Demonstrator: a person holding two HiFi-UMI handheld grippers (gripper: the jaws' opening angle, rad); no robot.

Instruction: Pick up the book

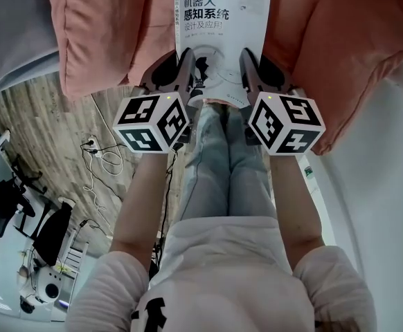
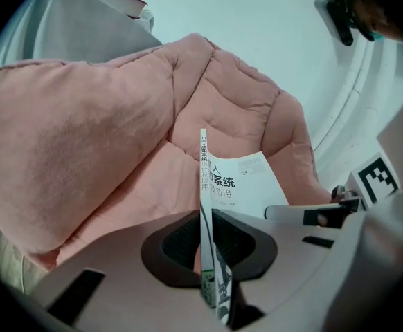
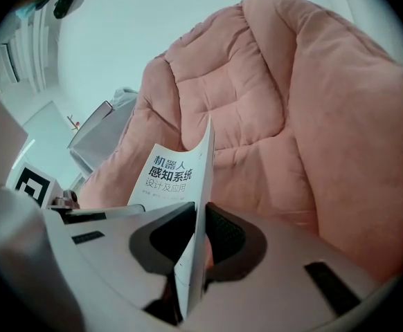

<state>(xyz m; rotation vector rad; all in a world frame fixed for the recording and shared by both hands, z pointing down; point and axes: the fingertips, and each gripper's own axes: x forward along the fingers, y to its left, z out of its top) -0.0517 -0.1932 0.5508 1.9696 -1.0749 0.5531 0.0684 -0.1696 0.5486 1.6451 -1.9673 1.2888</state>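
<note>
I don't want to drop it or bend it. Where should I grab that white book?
Grab the book at its near edge, one corner each, coming from the person's side, as the left gripper and right gripper do. It is thin and flat, so fingers close across cover and back; two grips likely stop it sagging.
</note>
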